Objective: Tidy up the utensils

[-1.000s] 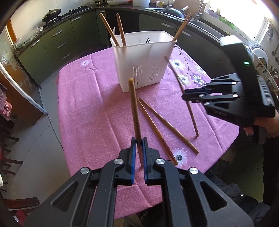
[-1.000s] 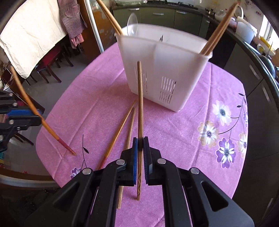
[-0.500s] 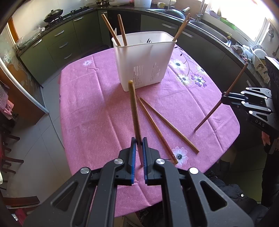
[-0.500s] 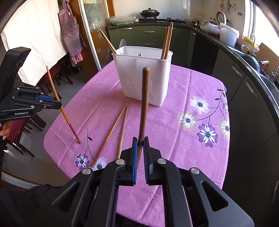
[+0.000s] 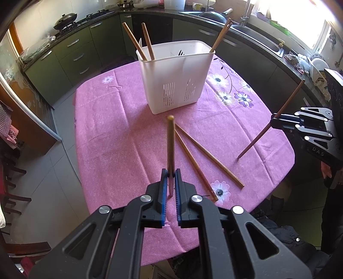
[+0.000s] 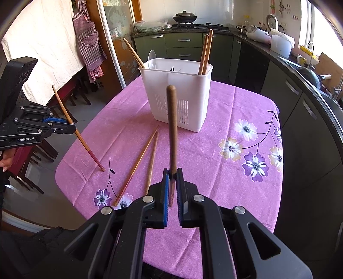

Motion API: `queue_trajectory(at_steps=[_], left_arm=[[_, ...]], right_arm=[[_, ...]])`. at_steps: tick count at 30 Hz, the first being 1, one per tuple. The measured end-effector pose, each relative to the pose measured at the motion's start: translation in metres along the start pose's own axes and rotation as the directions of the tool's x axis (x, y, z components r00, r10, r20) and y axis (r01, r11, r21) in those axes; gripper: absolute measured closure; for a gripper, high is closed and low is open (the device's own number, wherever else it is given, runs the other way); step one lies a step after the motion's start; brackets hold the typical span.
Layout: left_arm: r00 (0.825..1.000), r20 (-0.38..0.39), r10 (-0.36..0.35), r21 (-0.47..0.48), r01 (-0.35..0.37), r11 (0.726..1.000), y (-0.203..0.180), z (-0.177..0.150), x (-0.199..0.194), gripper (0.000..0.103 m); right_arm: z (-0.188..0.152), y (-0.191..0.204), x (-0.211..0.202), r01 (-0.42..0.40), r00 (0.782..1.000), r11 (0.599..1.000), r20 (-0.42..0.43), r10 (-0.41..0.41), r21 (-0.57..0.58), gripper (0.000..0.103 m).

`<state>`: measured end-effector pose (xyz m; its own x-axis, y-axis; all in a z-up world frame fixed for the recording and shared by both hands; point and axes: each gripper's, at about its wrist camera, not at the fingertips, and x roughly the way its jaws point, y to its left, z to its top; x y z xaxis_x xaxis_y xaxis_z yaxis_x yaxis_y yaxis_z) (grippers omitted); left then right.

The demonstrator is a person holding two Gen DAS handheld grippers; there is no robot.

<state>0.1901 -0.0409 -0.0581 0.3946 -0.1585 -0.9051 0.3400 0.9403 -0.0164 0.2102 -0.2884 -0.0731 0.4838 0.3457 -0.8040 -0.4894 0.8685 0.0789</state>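
Observation:
A white utensil holder (image 5: 175,75) (image 6: 178,94) stands on the pink tablecloth (image 5: 111,137) with several chopsticks and a spoon in it. Two loose chopsticks (image 5: 205,158) (image 6: 141,158) lie crossed on the cloth in front of it. My left gripper (image 5: 170,175) is shut on a wooden chopstick (image 5: 170,141), held tilted above the table's near edge; it also shows in the right wrist view (image 6: 70,125). My right gripper (image 6: 172,175) is shut on a darker chopstick (image 6: 172,120), held upright-tilted above the table's right edge; it also shows in the left wrist view (image 5: 273,121).
Dark green kitchen cabinets (image 5: 70,53) and a counter with a sink (image 5: 253,30) ring the table. Chairs (image 6: 32,158) stand beside the table in the right wrist view. A wok (image 6: 184,16) sits on the stove behind.
My right gripper has pulled back from near the holder to the table's right edge, lifting its chopstick. My left gripper has barely moved and its chopstick now stands more upright.

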Motion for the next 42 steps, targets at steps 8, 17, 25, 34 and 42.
queue_trajectory(at_steps=[8,17,25,34,42], left_arm=[[0.998,0.058,0.006,0.026,-0.007,1.0,-0.012,0.026,-0.027,0.096],[0.999,-0.045,-0.001,0.028,0.002,1.0,-0.019,0.045,0.011,0.096],[0.995,-0.089,-0.033,0.354,0.063,0.933,-0.083,0.043,0.062,0.096],[0.971,-0.233,-0.052,0.695,0.203,0.69,-0.149,0.018,0.11,0.091],[0.958,-0.285,-0.027,0.74,0.238,0.629,-0.168,0.014,0.139,0.085]], right_arm=[[-0.002,-0.002,-0.001,-0.01,1.0,1.0,0.002,0.01,0.004,0.096],[-0.003,-0.006,-0.004,-0.026,1.0,1.0,0.011,0.026,0.01,0.096],[0.027,-0.009,-0.059,-0.001,0.989,1.0,0.147,0.001,0.0,0.096],[0.018,-0.041,-0.092,0.036,0.981,0.996,0.186,-0.049,0.076,0.096],[0.015,-0.054,-0.082,0.022,0.985,0.995,0.165,-0.038,0.099,0.096]])
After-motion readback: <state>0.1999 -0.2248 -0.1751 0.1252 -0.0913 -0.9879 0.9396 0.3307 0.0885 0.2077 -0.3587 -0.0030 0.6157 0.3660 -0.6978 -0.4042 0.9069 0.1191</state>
